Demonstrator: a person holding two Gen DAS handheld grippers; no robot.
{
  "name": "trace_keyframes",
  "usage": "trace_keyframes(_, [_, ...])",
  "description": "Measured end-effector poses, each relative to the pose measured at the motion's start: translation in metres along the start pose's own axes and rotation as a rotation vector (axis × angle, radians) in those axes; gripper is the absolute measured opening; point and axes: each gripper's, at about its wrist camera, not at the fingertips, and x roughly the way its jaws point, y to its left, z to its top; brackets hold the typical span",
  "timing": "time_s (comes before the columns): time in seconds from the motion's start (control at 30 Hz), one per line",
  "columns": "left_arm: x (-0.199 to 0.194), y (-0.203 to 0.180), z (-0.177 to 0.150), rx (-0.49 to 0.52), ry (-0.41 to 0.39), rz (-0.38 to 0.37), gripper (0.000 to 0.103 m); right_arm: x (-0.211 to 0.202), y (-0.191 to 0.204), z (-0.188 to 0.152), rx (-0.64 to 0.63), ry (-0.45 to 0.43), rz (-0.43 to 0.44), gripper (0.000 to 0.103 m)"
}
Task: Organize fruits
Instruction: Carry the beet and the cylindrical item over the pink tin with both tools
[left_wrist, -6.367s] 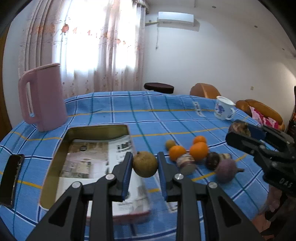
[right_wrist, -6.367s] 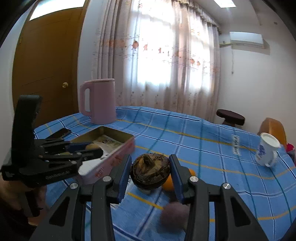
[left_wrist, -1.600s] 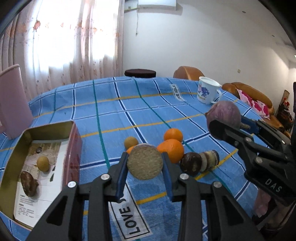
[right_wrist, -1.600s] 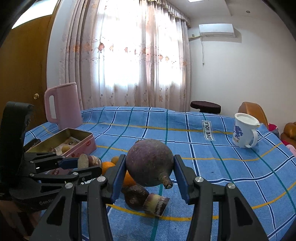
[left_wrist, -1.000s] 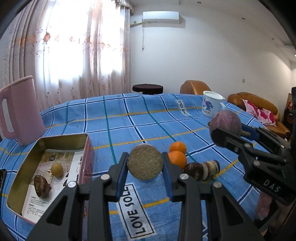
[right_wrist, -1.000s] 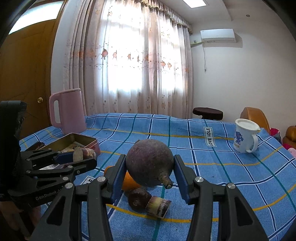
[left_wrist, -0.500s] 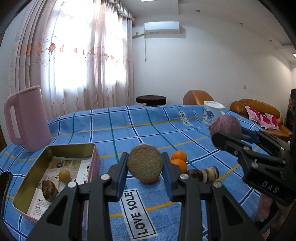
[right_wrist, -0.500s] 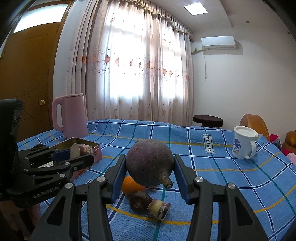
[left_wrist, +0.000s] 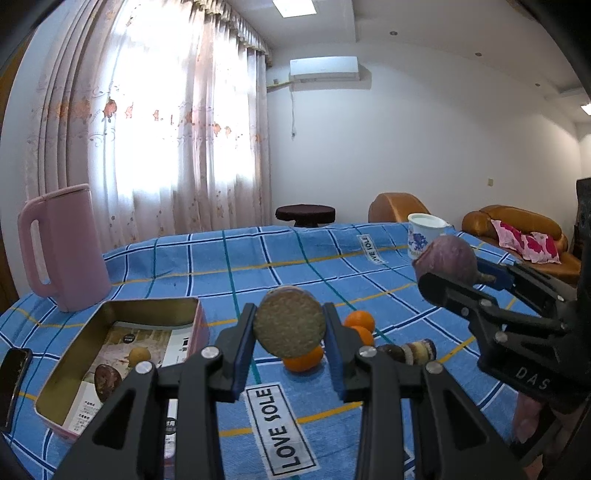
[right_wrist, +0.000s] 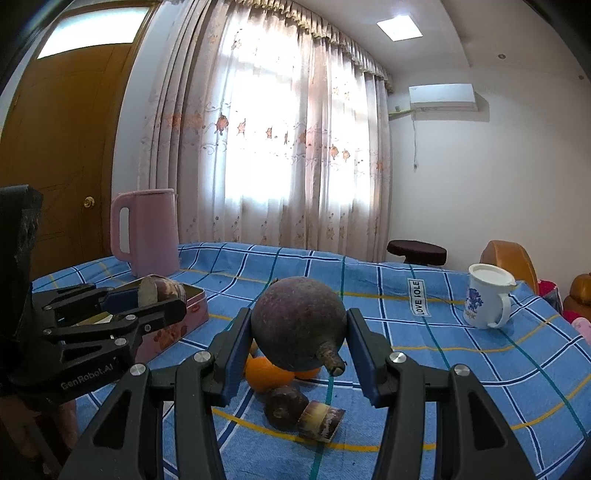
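My left gripper (left_wrist: 289, 332) is shut on a cut piece of fruit with a flat tan face (left_wrist: 289, 325), held above the table; it also shows in the right wrist view (right_wrist: 159, 291). My right gripper (right_wrist: 298, 343) is shut on a round purple fruit with a stub (right_wrist: 298, 328), seen too in the left wrist view (left_wrist: 447, 264). An open pink tin (left_wrist: 197, 325) at the left holds a small yellow fruit (left_wrist: 139, 355) and a dark brown fruit (left_wrist: 107, 380). Oranges (left_wrist: 357, 325) and a dark fruit with a cut stalk piece (right_wrist: 299, 408) lie on the blue checked cloth.
A pink jug (left_wrist: 61, 247) stands behind the tin. A white mug with blue print (right_wrist: 484, 301) stands at the far right. A black phone (left_wrist: 13, 387) lies at the table's left edge. A stool and brown sofas stand beyond the table.
Both grippers have risen and pulled back with their fruits still held, so the table looks lower and farther. The tin now holds two fruits placed there earlier.
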Motion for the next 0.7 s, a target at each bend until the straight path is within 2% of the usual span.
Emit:
trace_keyframes(0.33, [-0.007, 0.037, 0.006, -0.069, 0.005, 0.043, 0.037, 0.023, 0.027, 0.016, -0.036, 0.036, 0.081, 0.052])
trace_keyframes(0.7, [-0.009, 0.104, 0.001, -0.162, 0.046, 0.154, 0.036, 0.058, 0.078, 0.038, -0.065, 0.083, 0.218, 0.052])
